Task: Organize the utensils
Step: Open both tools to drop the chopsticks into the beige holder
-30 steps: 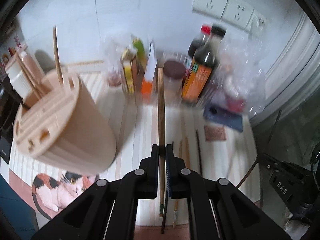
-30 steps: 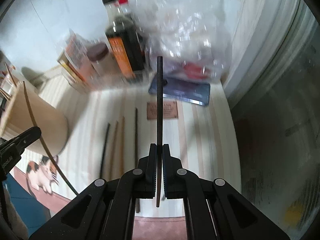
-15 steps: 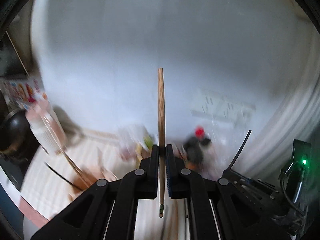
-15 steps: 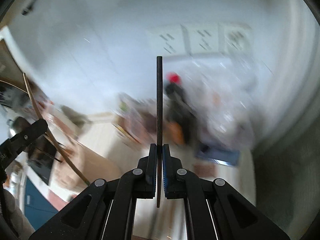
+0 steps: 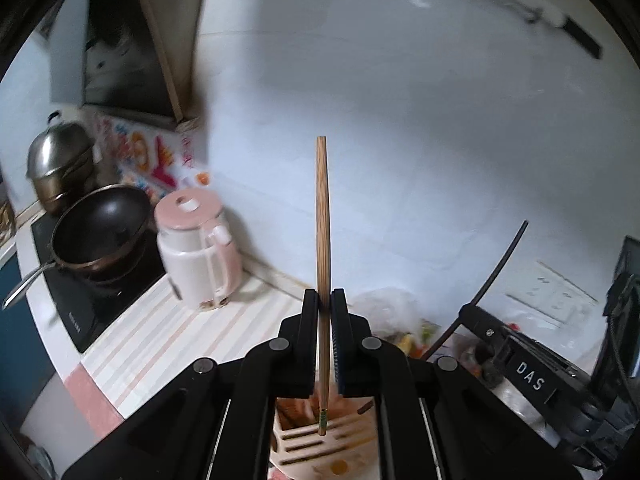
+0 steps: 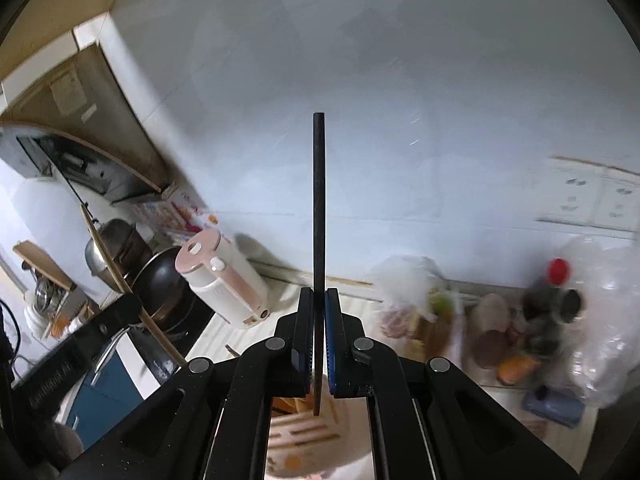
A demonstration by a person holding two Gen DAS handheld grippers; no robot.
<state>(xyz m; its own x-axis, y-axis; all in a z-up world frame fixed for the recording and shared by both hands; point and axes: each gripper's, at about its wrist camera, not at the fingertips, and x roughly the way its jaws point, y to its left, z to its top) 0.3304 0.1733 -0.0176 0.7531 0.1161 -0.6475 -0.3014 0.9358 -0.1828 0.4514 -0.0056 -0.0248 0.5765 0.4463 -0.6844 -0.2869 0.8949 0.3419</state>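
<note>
chopsticks now stand upright over the slotted beige utensil holder (image 5: 316,442), where a second ago both cameras looked down at the striped counter (image 5: 160,332). left gripper (image 5: 325,304) pinches a light wooden chopstick (image 5: 322,216), lower tip just above a slot; right gripper (image 6: 319,304) clamps a thin black chopstick (image 6: 319,208) above the same holder. insertion looks imminent. beyond: pale wall, pink-lidded white kettle (image 5: 196,248), black wok (image 5: 100,228) on a cooktop, bottles and plastic bags to the right.
</note>
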